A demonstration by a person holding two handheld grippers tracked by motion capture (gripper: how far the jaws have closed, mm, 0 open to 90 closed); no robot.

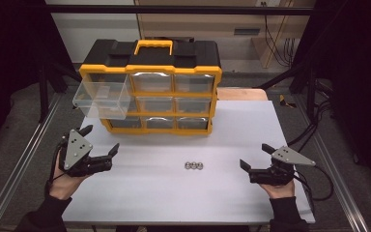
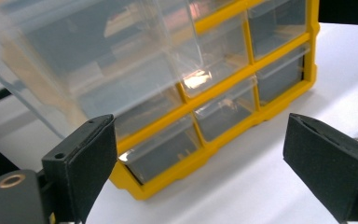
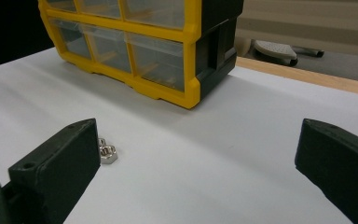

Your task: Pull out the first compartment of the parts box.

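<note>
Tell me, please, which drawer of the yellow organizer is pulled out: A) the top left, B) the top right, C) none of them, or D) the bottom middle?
A: in the high view the clear top-left drawer juts forward from the organizer while the other drawers sit flush.

A grey mat (image 1: 232,193) covers the table, with cables (image 1: 319,121) trailing on the floor beside it.

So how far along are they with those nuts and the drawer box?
Done: the top-left drawer of the yellow drawer box is pulled out. In hand: nothing; the left gripper and right gripper are both open. Left, probably: putting the three nuts from the table into the drawer and closing it.
</note>
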